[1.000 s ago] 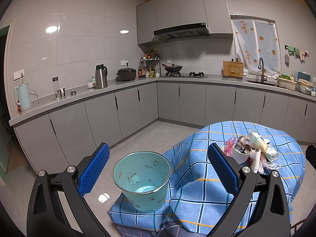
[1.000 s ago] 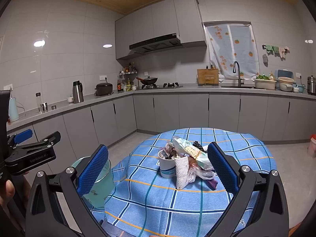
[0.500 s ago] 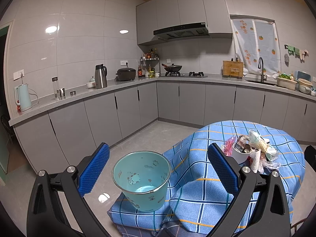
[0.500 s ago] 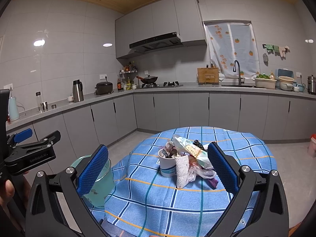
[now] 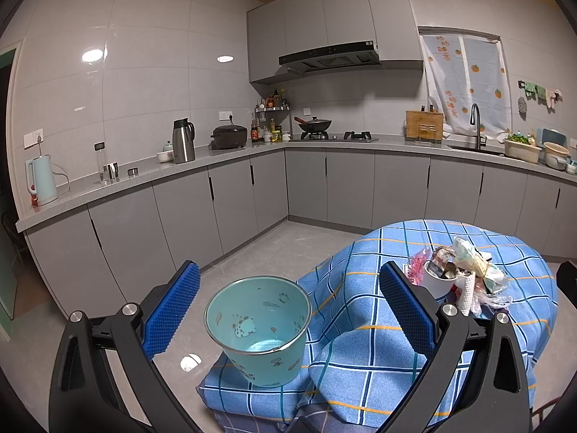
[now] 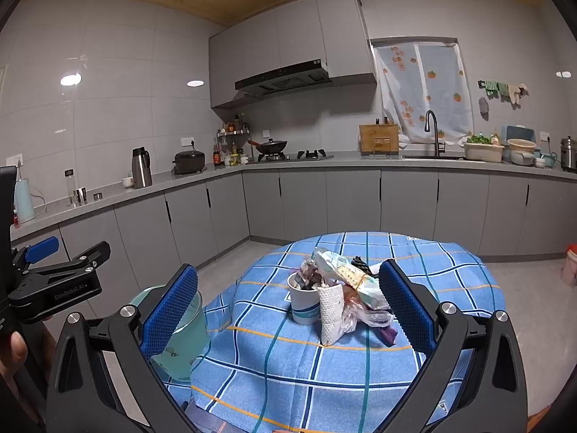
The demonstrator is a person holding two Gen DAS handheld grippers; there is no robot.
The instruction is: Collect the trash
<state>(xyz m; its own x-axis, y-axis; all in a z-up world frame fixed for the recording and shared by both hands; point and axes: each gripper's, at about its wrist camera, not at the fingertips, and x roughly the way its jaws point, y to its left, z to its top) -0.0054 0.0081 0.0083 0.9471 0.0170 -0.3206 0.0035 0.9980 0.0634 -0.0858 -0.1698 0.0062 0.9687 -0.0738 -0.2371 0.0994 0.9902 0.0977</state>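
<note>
Grippers spread wide: left gripper [image 5: 288, 310] frames a teal bin [image 5: 258, 328]; right gripper [image 6: 288, 310] faces a trash pile [image 6: 337, 294] ahead, both empty.

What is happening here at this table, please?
A person holds a hand-held gripper in each hand, and both are open and empty. The left hand-held gripper points at an empty teal bucket sitting on a lower cloth-covered spot beside the table. The right hand-held gripper faces a pile of trash on the blue checked tablecloth: a paper cup stuffed with wrappers, with more wrappers beside it. Nothing is collected yet.
</note>
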